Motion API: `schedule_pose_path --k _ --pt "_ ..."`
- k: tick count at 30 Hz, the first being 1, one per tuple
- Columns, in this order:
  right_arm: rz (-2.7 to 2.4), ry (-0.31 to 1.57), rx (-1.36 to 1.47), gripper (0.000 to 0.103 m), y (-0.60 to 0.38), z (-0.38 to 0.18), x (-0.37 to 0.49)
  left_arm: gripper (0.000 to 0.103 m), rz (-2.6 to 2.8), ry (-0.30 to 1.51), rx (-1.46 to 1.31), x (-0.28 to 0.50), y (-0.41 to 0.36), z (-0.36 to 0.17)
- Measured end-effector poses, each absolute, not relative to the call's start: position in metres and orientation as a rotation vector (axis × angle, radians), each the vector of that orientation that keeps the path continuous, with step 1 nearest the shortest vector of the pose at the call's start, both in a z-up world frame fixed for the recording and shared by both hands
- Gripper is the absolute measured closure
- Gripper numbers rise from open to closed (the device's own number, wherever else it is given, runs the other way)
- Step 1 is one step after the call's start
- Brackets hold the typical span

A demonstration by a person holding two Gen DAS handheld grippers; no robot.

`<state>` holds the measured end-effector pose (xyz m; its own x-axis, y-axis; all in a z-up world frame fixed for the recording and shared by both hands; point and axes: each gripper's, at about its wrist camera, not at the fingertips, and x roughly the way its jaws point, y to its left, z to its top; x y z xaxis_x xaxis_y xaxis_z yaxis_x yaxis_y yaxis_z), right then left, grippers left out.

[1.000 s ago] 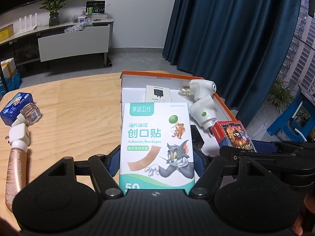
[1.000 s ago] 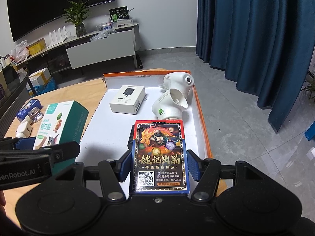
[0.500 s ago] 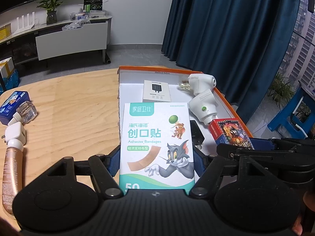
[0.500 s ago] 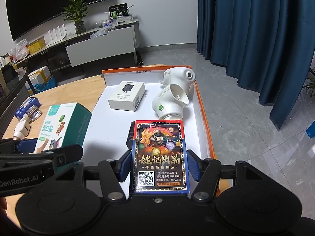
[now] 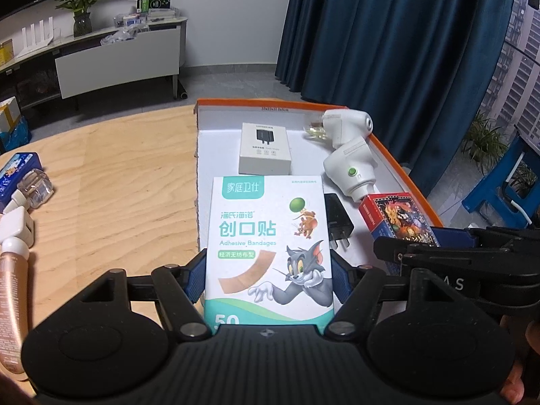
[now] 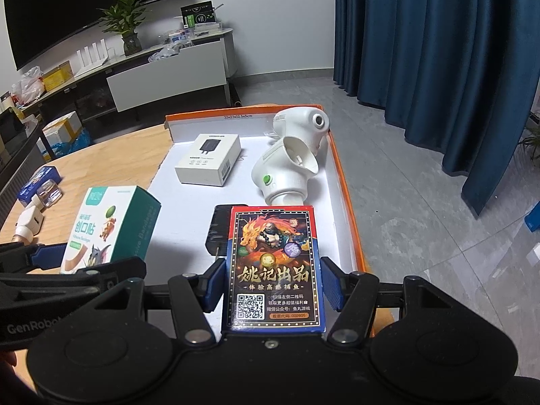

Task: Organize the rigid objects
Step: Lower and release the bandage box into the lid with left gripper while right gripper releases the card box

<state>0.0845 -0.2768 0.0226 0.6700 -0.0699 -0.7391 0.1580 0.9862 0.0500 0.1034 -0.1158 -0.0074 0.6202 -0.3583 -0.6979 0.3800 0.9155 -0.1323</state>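
Movement over the last second had been slight: in both wrist views the orange-rimmed tray and its contents had slid a little lower and nearer in the picture, while each box sat between its pads just as before. That read as both hands easing their loads in over the tray without letting go, so the placing step looked not yet done.

The left gripper was closed at a middling width on the adhesive bandage box, its blue pads pressed against the box's two long sides. The box hung above the near left part of the tray, overlapping the tray's left wall.

The right gripper was likewise clamped on the card box, pads against both sides. It was held over the near right part of the tray, just in front of a black plug adapter lying on the tray floor.

Already in the tray were a white charger box toward the far wall and two white plug-in devices touching each other near the right wall.

Left on the wooden surface were a blue tin, a clear cube-capped bottle and a tan tube, so the sorting seemed partway through.
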Motion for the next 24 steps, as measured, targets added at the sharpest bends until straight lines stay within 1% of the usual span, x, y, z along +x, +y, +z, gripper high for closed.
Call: schedule_pose_path --k 24 --pt "-0.166 0.841 0.116 0.032 -0.287 0.015 0.091 0.032 -0.449 0.85 0.047 0.112 -0.129 -0.016"
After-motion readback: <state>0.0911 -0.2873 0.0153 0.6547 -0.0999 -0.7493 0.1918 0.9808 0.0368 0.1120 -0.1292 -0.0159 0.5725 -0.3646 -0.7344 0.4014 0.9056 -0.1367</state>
